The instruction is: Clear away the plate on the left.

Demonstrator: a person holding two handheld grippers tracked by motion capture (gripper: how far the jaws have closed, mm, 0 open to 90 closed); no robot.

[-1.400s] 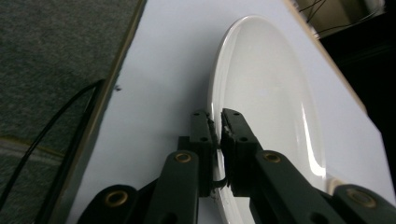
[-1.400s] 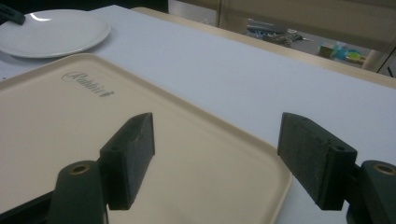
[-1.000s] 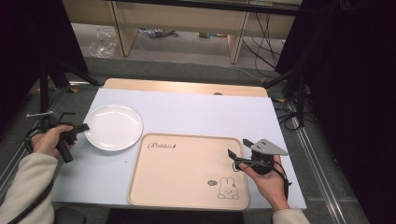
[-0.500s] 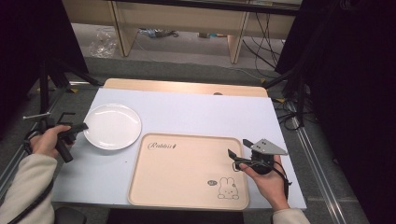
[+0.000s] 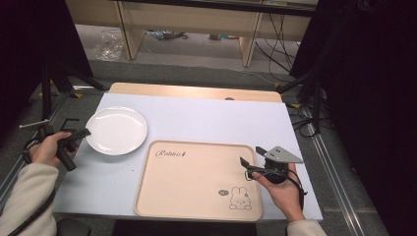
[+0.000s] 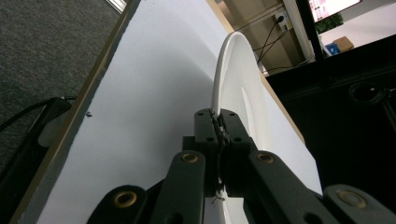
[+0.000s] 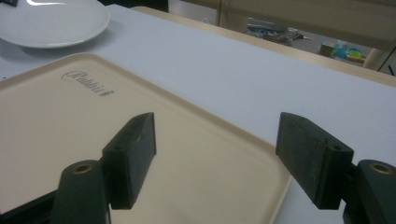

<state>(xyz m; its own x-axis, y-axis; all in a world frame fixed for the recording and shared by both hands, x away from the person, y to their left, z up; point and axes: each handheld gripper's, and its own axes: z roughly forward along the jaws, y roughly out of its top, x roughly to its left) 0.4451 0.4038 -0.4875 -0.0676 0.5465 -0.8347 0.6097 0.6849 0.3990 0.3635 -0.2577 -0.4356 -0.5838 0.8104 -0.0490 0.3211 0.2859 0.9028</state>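
White and glossy, the plate (image 5: 116, 130) looks to me like ceramic or hard melamine; I cannot tell which. It lies on the left part of the pale table (image 5: 206, 118), just beside the upper left corner of the beige tray (image 5: 196, 182) and not touching it. My left gripper (image 5: 81, 133) has its jaws pressed together on the plate's rim at the left side; in the left gripper view the thin white edge (image 6: 219, 93) goes between the two black pads (image 6: 205, 123) and stands up from them like a blade. My right gripper (image 5: 252, 158) hangs above the right edge of the tray with its jaws wide apart and nothing between them.

I judge the plate to be stiff and rather light, but fragile if it is ceramic, and its glazed surface is surely slippery. The rim is the only place where two narrow pads can take it, because the middle is flat and too wide. A hold at one point of the rim puts all the weight on one side, so I expect that the plate wants to turn or slide out when it is raised. I would bite deep over the rim, keep the plate low and near level, and move slowly. If it goes to the tray, I would put the far edge down first, then open. The tray has a raised lip, so the plate must pass over it and not knock against it.
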